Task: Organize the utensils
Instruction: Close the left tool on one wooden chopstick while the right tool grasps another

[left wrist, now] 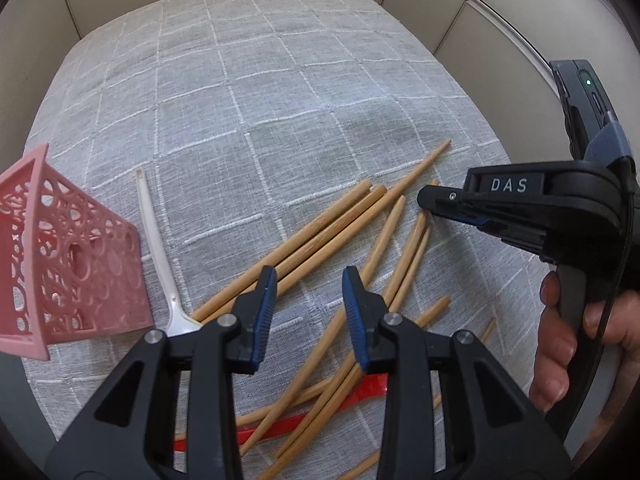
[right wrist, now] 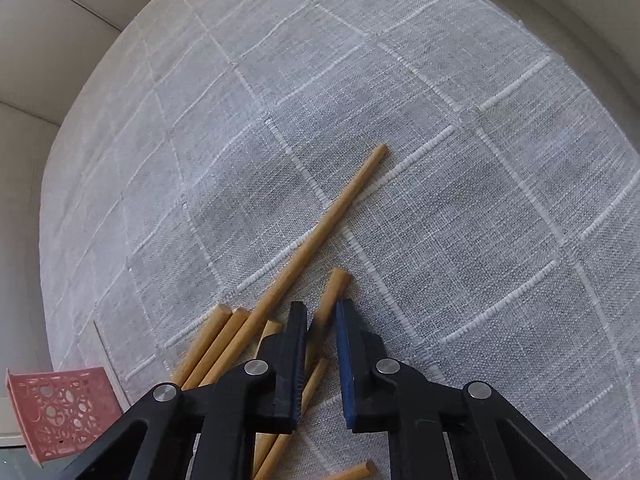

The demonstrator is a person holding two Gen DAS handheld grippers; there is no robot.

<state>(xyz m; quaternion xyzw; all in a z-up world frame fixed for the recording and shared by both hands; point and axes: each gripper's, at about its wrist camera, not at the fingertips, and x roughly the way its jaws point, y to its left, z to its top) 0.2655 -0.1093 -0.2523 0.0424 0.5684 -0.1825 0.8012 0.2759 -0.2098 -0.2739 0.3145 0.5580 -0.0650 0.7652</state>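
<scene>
Soft even daylight, fisheye-warped edges

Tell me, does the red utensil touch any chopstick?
Touching. The left wrist view shows chopsticks lying straight across the red utensil, on top of it.

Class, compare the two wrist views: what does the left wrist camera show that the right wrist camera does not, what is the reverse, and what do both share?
Only the left wrist view shows the red plastic utensil under the sticks, the spoon end of the white plastic spoon, the right tongs from the side, and the person's hand holding them.

Only the right wrist view shows the right tongs from behind, a chopstick between their pads.

Both show the pile of wooden chopsticks, the pink perforated holder and the grey checked tablecloth.
</scene>
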